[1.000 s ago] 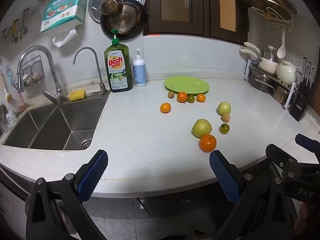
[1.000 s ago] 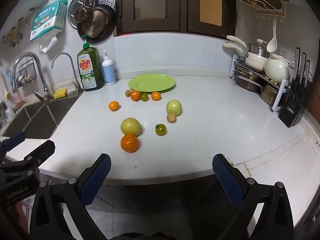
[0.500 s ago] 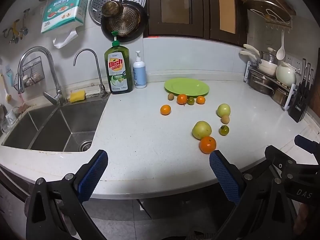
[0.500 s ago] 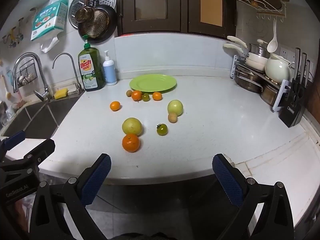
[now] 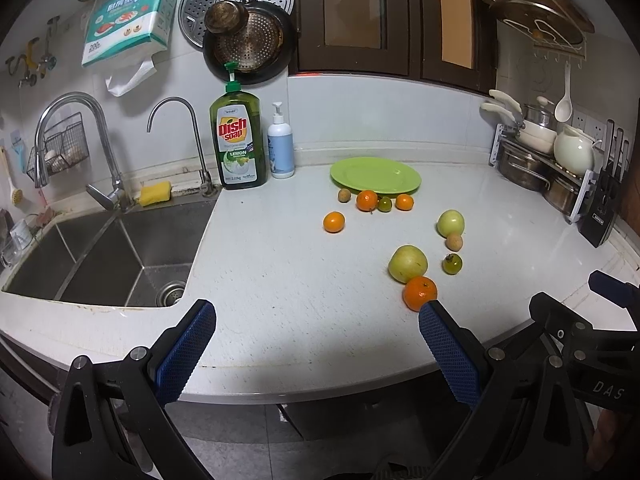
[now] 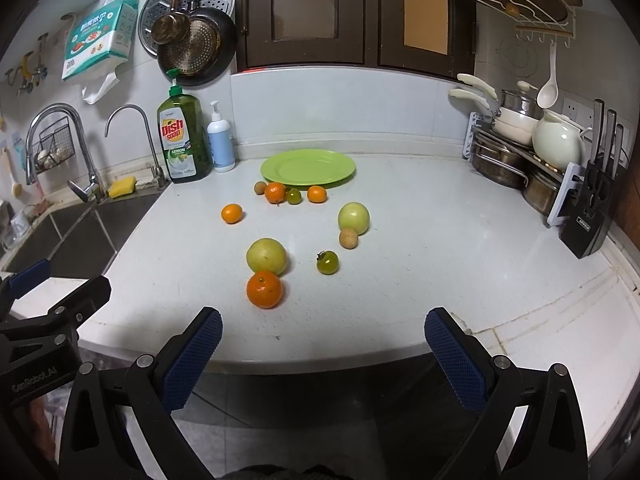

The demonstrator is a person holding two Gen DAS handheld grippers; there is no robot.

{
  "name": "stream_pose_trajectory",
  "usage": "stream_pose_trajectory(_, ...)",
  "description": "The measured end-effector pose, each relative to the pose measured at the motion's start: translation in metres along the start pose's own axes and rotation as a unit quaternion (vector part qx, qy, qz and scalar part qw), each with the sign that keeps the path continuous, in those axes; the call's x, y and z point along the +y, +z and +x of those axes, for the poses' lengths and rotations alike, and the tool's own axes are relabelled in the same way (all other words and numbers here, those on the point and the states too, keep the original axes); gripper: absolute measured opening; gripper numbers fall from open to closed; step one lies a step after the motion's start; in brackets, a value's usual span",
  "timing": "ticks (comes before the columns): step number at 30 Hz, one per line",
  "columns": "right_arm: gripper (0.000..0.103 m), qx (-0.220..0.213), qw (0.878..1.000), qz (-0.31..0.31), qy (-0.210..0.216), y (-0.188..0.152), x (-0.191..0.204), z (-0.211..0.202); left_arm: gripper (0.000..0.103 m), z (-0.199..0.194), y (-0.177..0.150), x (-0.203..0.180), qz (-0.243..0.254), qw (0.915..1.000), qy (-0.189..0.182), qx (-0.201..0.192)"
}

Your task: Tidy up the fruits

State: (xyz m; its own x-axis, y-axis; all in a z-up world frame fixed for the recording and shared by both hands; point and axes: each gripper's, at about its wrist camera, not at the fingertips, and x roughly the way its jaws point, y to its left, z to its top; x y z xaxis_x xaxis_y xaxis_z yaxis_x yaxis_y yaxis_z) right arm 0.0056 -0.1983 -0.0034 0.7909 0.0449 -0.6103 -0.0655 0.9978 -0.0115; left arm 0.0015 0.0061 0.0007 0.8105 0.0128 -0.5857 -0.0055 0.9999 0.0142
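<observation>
Several fruits lie loose on the white counter (image 6: 420, 248). A large orange (image 6: 264, 289) sits nearest, touching a yellow-green apple (image 6: 267, 256). Right of them are a green tomato (image 6: 327, 262), a small brown fruit (image 6: 348, 237) and a second green apple (image 6: 353, 217). A row of small fruits (image 6: 294, 194) lies in front of the empty green plate (image 6: 308, 167), with a lone orange (image 6: 232, 213) to their left. My right gripper (image 6: 322, 342) is open at the counter's front edge. My left gripper (image 5: 316, 340) is open too, the large orange (image 5: 419, 293) just above its right finger.
A steel sink (image 5: 100, 256) with taps lies at the left, with a dish soap bottle (image 5: 239, 148) and a white pump bottle (image 5: 280, 146) at the back. A pot rack (image 6: 516, 160) and a knife block (image 6: 592, 216) line the right wall.
Both grippers have moved slightly forward toward the counter, so the fruits sit a little lower and nearer in both views. Both stay open and nothing on the counter has moved.
</observation>
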Motion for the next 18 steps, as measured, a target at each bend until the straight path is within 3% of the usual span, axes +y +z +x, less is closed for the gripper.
stream_pose_trajectory(18, 0.102, 0.003, 1.0, -0.004, 0.002, 0.0017, 0.0091, 0.0082, 0.103, 0.0016, 0.0005, 0.0005, -0.001, 1.0, 0.001, 0.001)
